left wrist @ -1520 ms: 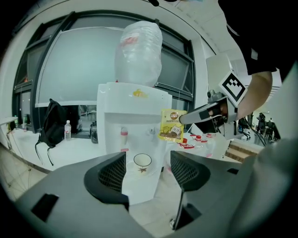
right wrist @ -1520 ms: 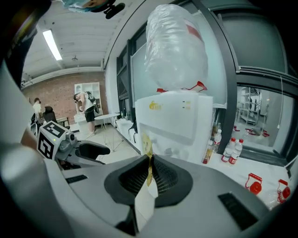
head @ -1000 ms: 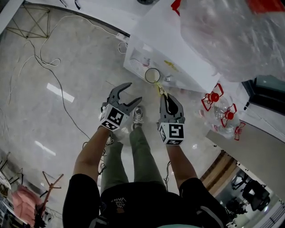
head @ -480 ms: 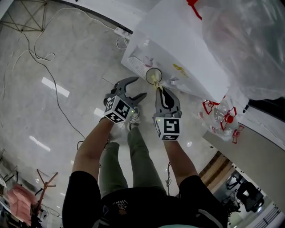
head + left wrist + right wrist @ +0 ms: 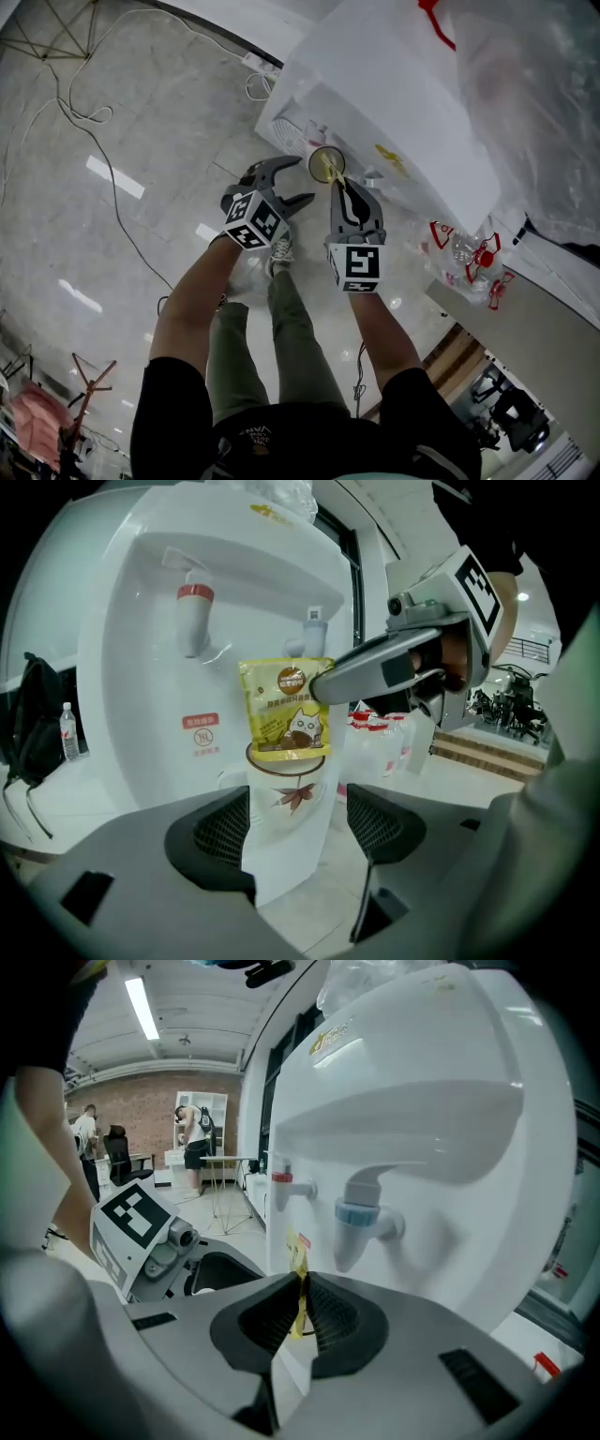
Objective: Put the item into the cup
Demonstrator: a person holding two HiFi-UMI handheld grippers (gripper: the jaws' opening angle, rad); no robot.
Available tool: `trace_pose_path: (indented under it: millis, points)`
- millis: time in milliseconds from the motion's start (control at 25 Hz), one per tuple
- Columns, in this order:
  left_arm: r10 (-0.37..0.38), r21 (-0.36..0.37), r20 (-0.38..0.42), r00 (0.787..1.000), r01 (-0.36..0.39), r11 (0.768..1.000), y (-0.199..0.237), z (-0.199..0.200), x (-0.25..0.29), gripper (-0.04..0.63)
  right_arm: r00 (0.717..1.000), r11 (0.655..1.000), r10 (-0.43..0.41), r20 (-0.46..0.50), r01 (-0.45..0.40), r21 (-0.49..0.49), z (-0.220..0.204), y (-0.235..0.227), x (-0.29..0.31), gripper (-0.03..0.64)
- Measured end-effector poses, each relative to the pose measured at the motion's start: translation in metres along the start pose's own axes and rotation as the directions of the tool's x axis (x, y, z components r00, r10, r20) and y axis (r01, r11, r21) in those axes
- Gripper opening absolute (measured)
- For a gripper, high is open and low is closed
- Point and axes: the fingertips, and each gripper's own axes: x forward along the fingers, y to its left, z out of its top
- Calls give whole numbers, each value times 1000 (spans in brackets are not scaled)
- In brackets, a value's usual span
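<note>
Two grippers are held up in front of a white plastic water dispenser (image 5: pixel 394 103), one in each of the person's hands.

The left gripper (image 5: pixel 295 181) has its jaws wide apart and opening. In the left gripper view a white paper cup with a brown rim and a brown leaf print (image 5: pixel 286 799) stands upright between the two black ribbed pads (image 5: pixel 225 829). There is a gap on either side and neither pad presses on the cup. What the cup stands on I cannot tell. From the head view the cup (image 5: pixel 325 161) is just beyond the left jaw tips and close against the dispenser front.

The right gripper (image 5: pixel 339 183) is clamped on a flat yellow packet with a cat picture (image 5: pixel 286 710). It pinches the packet by its right edge and holds it upright over the cup. The packet's lower edge is at the cup's rim, across the mouth, and most of the packet is above it. In the right gripper view the packet (image 5: pixel 300 1288) shows edge-on as a thin yellow strip squeezed between the closed pads.

On the dispenser, a red tap (image 5: pixel 192 616) and a blue tap (image 5: pixel 361 1215) sit above the cup. Clear water bottles with red caps (image 5: pixel 469 248) lie on the pale polished floor (image 5: pixel 112 187) to the right.
</note>
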Motion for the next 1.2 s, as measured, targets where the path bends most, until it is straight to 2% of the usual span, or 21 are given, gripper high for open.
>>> trace_pose_path:
  millis: [320, 840, 1200]
  points:
    - [-32, 14, 14, 999, 32, 999, 8, -4, 16, 324, 999, 999, 20, 31, -19, -31, -3, -4, 18, 54]
    - [-39, 3, 37, 999, 38, 999, 17, -7, 30, 324, 999, 999, 27, -34, -25, 46, -37, -12, 43, 54]
    - [-38, -5, 42, 998, 38, 999, 18, -7, 38, 324, 998, 999, 54, -41, -53, 8, -41, -11, 47, 54]
